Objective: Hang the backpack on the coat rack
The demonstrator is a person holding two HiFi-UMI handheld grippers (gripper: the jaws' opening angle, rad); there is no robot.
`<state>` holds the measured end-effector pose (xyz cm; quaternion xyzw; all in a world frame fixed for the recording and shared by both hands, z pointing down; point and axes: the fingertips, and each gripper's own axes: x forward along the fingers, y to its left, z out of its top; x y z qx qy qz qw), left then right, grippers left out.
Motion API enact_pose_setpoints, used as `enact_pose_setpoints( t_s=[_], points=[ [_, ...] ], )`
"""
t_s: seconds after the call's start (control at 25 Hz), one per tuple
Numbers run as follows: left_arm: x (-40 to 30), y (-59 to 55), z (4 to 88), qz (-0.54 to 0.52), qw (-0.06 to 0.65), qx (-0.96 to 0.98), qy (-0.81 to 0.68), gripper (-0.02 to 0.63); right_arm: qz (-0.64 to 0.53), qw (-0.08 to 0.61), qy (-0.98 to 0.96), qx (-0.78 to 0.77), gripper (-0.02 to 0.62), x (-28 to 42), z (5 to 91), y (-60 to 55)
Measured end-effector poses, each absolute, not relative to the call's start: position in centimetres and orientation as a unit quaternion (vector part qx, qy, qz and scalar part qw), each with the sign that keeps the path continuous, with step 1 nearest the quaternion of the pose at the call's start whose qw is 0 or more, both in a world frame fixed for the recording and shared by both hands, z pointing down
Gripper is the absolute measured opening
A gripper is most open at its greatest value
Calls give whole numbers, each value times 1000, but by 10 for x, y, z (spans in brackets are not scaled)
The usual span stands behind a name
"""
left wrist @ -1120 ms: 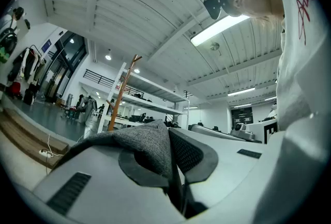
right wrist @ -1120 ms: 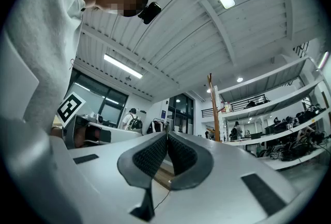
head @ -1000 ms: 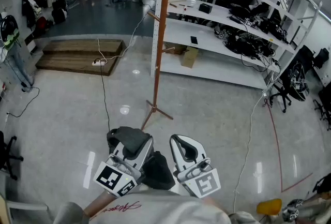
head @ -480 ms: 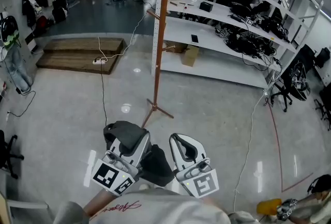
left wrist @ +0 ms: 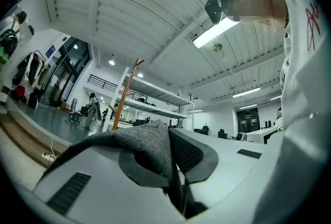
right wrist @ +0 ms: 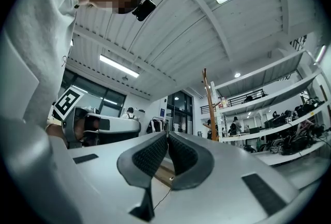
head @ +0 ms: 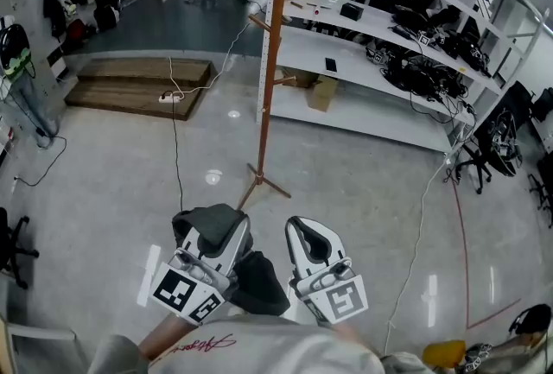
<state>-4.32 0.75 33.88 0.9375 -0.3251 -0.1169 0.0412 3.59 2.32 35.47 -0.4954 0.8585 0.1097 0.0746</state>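
Note:
The wooden coat rack [head: 270,61] stands on the floor ahead of me, its feet [head: 259,183] about a step away. My left gripper [head: 212,230] is shut on the grey fabric top of the backpack [head: 259,282], whose dark body hangs below, between the two grippers. In the left gripper view the grey fabric [left wrist: 147,143] lies pinched between the pads of that left gripper [left wrist: 166,132], with the coat rack [left wrist: 123,101] behind it. My right gripper [head: 311,243] is beside the left, pads together and nothing between them. The right gripper [right wrist: 167,137] points towards the coat rack [right wrist: 209,109].
White shelving [head: 371,44] with dark gear stands right behind the rack. A wooden platform [head: 138,83] with a power strip and cable [head: 175,148] lies to the left. An office chair [head: 471,161] stands at the right, another [head: 10,247] at the left edge.
Both grippers have edged slightly towards the rack. The left keeps its hold on the backpack, and the right stays shut and empty.

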Motion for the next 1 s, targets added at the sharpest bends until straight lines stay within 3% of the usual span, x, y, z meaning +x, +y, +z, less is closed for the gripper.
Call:
enact_pose_setpoints(
  t_s=[1.0],
  points=[
    [-7, -73, 312, -140, 3, 928, -345, 41, 101, 97, 865, -481, 23, 80, 351, -40]
  ],
)
